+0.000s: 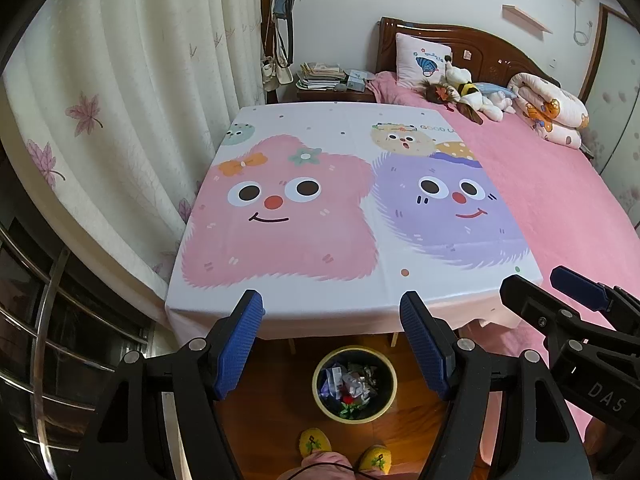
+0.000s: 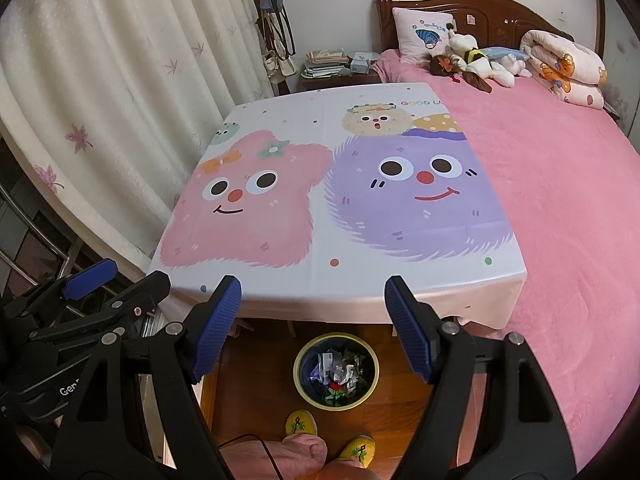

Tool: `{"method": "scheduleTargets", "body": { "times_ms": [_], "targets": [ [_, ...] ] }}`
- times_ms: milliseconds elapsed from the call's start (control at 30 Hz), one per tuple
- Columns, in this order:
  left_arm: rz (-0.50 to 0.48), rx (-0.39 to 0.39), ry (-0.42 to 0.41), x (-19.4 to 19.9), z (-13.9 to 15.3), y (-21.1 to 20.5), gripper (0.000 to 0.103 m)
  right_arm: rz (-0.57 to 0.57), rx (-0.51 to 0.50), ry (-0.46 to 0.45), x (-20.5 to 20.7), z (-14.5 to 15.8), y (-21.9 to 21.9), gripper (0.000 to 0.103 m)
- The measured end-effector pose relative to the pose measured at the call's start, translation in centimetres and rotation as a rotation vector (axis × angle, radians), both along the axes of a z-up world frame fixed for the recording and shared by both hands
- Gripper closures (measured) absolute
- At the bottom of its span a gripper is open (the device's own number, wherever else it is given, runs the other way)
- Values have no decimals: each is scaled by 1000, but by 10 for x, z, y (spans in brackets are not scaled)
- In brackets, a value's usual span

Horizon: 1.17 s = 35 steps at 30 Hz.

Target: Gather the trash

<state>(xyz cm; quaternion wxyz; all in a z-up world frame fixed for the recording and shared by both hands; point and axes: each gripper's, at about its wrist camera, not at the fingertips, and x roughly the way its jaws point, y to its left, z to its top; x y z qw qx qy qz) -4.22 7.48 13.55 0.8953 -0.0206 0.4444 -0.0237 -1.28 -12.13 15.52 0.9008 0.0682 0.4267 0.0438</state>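
**Both grippers empty above the bin**

The left gripper (image 1: 332,312) and right gripper (image 2: 314,292) hang spread wide, holding nothing. Between yellow slippers (image 1: 315,443) and the cartoon-cloth table (image 1: 280,312), the trash bin (image 1: 320,396) holds crumpled wrappers (image 1: 354,380).

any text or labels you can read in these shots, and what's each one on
"DAS": on the black body of the right tool, cut off.
"Gen": on the black body of the left tool, cut off.
"GOOD L": on the tablecloth, the rest hidden.
Pillow lettering: too small to read.
Wrappers in the trash bin: print unreadable.
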Motion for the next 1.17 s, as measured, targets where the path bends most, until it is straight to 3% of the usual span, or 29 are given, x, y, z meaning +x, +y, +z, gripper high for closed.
{"method": "scheduleTargets", "body": {
  "times_ms": [1167],
  "targets": [
    [6,0,19,-2,-11,-2,31,0,3,6,2,-2,0,31]
  ]
}}
